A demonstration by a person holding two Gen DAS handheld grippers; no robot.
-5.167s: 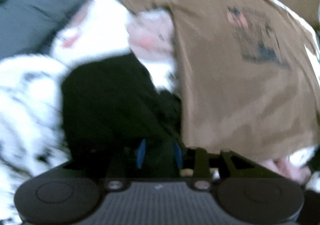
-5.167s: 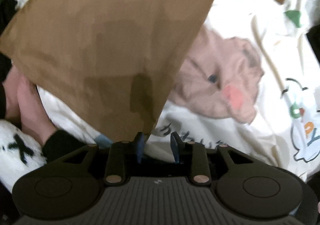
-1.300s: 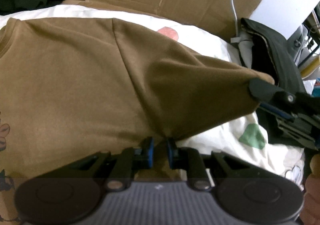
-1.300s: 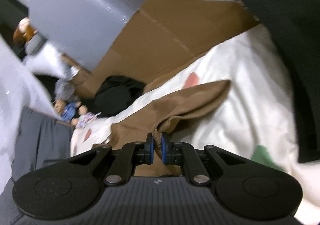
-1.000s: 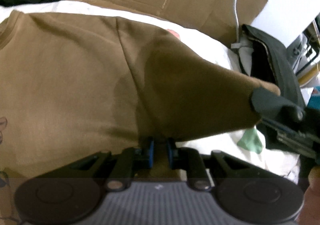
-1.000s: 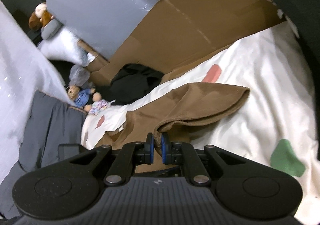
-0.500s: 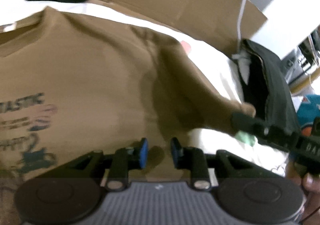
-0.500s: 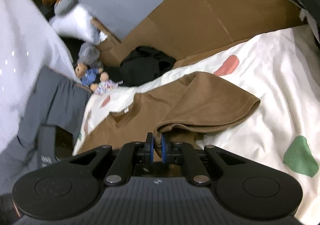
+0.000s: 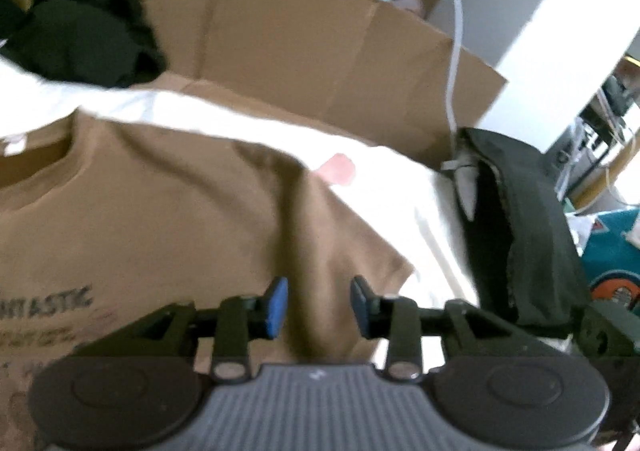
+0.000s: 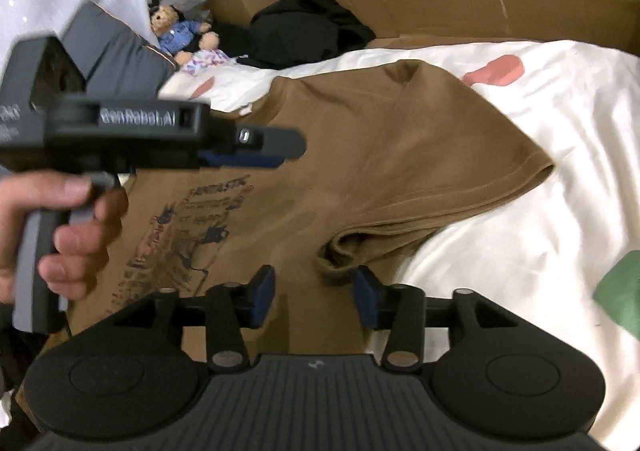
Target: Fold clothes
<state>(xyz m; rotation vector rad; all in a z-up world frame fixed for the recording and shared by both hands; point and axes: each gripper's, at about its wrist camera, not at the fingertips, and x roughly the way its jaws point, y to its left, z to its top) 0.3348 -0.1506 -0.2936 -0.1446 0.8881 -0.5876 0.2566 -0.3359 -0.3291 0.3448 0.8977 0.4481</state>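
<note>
A brown T-shirt (image 10: 360, 155) with a dark print lies face up on the white patterned bedsheet (image 10: 560, 211). Its sleeve (image 10: 480, 175) is folded in over the body, with a bunched hem at the front. It also shows in the left wrist view (image 9: 160, 219). My left gripper (image 9: 318, 307) is open and empty just above the shirt's sleeve area; it also shows from the side in the right wrist view (image 10: 256, 145). My right gripper (image 10: 314, 297) is open and empty, with the bunched hem (image 10: 344, 255) between its fingers, not pinched.
Cardboard sheets (image 9: 320, 43) stand behind the bed. A black garment (image 10: 312, 31) lies at the back. A dark bag (image 9: 520, 231) sits at the right. A teddy bear (image 10: 176, 31) and grey cushion (image 10: 116, 63) are at the far left.
Both grippers have opened and let go of the brown shirt's sleeve, which now lies folded over the body. The left gripper has pulled back and lifted.
</note>
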